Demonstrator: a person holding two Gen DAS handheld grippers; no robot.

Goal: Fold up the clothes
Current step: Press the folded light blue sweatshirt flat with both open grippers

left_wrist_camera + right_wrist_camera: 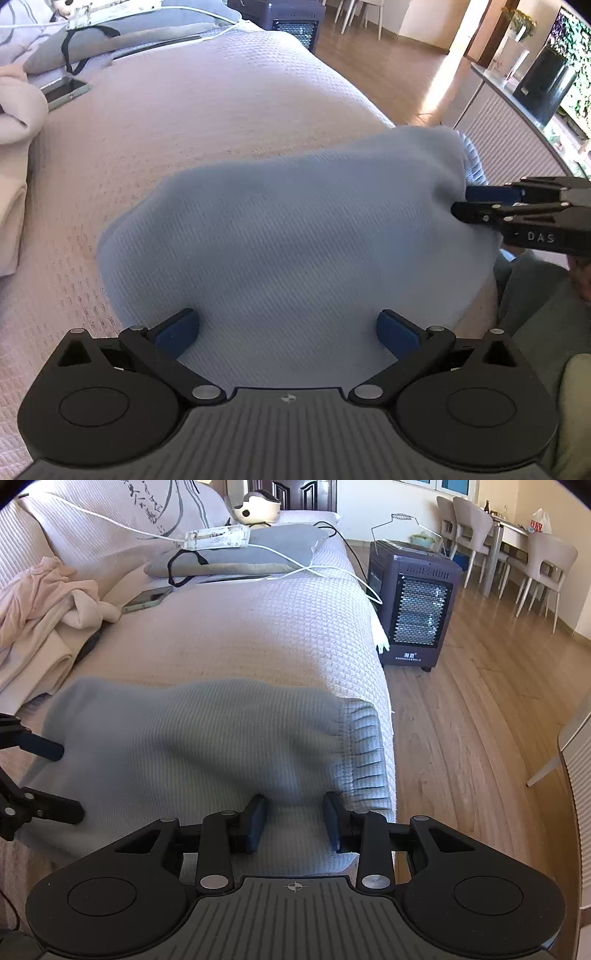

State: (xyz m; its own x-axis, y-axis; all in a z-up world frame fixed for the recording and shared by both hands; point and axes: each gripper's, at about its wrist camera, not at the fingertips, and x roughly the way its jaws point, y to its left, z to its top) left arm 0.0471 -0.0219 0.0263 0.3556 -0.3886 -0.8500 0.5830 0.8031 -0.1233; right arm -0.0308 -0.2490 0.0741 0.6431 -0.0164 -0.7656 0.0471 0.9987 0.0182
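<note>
A light blue knit garment (295,236) lies folded on the bed cover, with its ribbed waistband (364,753) at the bed's right edge; it also shows in the right wrist view (192,746). My left gripper (288,328) is open wide, its blue pads resting on the garment's near-left part, nothing between them. My right gripper (295,825) is partly open over the garment's near edge beside the waistband, holding nothing. In the left wrist view the right gripper (461,203) reaches in from the right, fingers close together at the cloth's edge.
The bed has a white waffle cover (240,638). A pile of pink and cream clothes (48,605) lies at the left. A phone (147,599), a grey pillow (243,557) and white cables lie farther back. A dark heater (413,602) stands on the wooden floor to the right.
</note>
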